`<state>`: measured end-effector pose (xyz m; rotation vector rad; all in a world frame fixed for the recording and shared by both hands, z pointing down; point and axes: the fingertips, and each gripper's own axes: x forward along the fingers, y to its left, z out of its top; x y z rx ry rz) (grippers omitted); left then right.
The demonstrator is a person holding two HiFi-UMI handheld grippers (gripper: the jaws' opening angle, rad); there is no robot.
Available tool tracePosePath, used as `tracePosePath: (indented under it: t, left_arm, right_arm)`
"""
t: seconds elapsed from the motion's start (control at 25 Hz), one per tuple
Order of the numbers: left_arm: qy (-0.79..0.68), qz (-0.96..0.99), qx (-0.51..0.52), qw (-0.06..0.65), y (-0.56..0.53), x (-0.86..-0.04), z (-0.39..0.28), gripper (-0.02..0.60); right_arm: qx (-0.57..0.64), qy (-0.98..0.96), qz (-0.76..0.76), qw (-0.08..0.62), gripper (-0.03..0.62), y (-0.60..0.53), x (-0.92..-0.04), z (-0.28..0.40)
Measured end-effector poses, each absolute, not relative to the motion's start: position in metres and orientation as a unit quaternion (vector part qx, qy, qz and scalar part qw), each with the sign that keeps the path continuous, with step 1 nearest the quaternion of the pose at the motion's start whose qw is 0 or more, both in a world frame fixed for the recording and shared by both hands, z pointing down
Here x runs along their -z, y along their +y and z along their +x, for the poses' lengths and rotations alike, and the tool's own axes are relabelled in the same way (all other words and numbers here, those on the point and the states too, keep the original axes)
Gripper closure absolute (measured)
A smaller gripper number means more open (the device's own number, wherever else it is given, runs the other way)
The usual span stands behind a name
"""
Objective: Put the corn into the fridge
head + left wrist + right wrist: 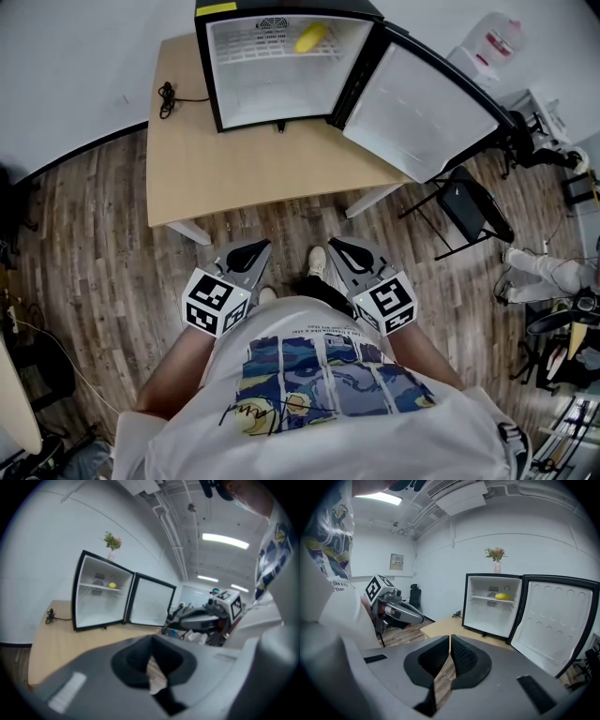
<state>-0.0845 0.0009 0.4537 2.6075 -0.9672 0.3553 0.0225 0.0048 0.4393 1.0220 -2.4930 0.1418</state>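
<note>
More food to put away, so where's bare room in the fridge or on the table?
Fridge: all under the shelf, plus the shelf left of the corn. Table: the wide strip before the fridge; a cable lies back left.

Light wooden counter on white legs, standing on a floor of grey-brown wood planks beside a white wall. A black cable lies bundled near the counter's far left edge. To the right of the counter, a black folding chair; beyond it, a clear water jug with a red label. A small vase of flowers shows against the wall, and a framed picture hangs on a farther wall. Overhead: strip lights, pipes and an air-conditioning unit.
</note>
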Motion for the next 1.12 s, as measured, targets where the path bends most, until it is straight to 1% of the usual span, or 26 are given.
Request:
tracePosePath:
  t: [0.36,0.6,0.84,1.12]
  left_arm:
    - [-0.347,0.912,-0.129,0.176,-0.006,-0.461,-0.085,0.572]
    - [-0.342,0.913,-0.131,0.179,-0.019,-0.463,-0.073,0.572]
    - [-0.341,0.912,-0.139,0.179,-0.036,-0.469,-0.056,0.572]
    - [-0.366,0.902,-0.142,0.179,-0.077,-0.463,-0.025,0.572]
  right_arm:
    - [-0.045,-0.902,0.365,0.224,0.580,-0.002,-0.442,0.023]
    - [-0.046,-0.902,0.365,0.226,0.580,-0.013,-0.441,0.031]
    - [-0.062,-0.901,0.366,0.223,0.582,-0.024,-0.451,0.050]
    - [-0.054,-0.906,0.360,0.218,0.582,-0.064,-0.439,0.086]
